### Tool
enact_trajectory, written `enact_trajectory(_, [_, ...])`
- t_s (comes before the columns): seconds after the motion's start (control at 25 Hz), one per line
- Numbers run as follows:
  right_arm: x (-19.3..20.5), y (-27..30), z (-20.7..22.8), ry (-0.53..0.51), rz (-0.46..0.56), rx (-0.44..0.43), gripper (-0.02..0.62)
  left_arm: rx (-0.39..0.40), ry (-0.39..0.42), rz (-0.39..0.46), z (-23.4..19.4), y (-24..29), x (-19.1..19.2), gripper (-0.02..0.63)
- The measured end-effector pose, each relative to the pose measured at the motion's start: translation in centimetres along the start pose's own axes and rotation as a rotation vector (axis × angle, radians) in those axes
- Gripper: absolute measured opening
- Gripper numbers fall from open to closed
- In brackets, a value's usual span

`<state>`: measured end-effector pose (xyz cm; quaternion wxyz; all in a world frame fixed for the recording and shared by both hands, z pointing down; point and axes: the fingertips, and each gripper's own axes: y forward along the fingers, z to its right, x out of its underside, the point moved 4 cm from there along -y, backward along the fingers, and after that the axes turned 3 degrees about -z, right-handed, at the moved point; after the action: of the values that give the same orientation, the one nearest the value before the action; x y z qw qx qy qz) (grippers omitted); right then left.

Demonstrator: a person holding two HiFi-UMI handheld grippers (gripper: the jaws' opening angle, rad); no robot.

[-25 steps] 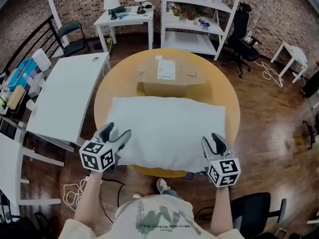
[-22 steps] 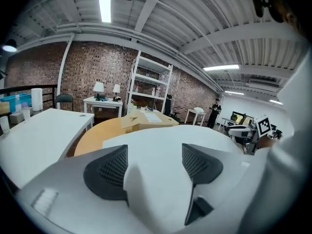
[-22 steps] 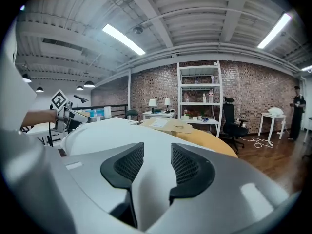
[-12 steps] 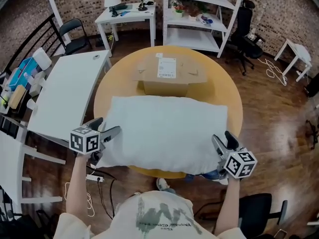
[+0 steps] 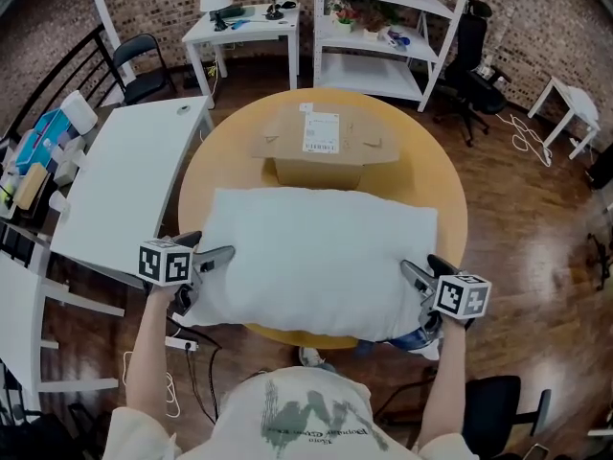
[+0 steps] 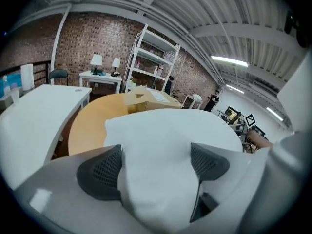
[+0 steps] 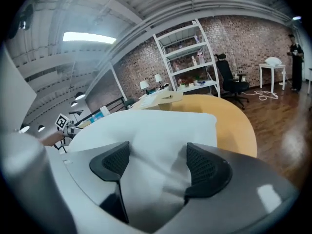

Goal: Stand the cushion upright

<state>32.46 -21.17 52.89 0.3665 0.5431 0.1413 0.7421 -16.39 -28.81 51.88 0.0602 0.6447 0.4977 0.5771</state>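
The left hand-held gripper (image 5: 213,249) sits at the near left corner of the cushion (image 5: 316,257). Its jaws are opening wide, and the white corner bulges up between them. On the other side, the right hand-held gripper (image 5: 421,266) is at the near right corner. Its jaws are opening too, with a fold of cushion between the pads. The cushion lies flat on the round yellow surface (image 5: 215,175), its near edge hanging a little past the rim toward the person. Right behind its far edge is a cardboard box (image 5: 321,142) with a white label on top. A long white surface (image 5: 124,190) stands beside the round one on the left.
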Motion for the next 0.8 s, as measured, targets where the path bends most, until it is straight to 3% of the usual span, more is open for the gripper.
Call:
enact_trajectory(0.16, [0.5, 1.3, -0.5, 0.003, -0.077, -0.033, 0.31, 0.033, -0.013, -0.053, 0.6, 1.1, 0.9, 0.357])
enact_trajectory(0.36, [0.2, 1.5, -1.5, -0.059, -0.104, -0.02, 0.191, -0.033, 0.089, -0.077, 2.0, 0.9, 0.6, 0.217])
enact_trajectory(0.56, [-0.5, 0.5, -3.0, -0.182, -0.08, 0.058, 0.086, -0.148, 0.182, 0.041, 3.8, -0.7, -0.6, 0.115])
enact_trajectory(0.8, [-1.8, -1.6, -3.8, -0.269, 0.01, 0.131, 0.038, -0.169, 0.206, 0.153, 5.1, -2.4, -2.3, 0.11])
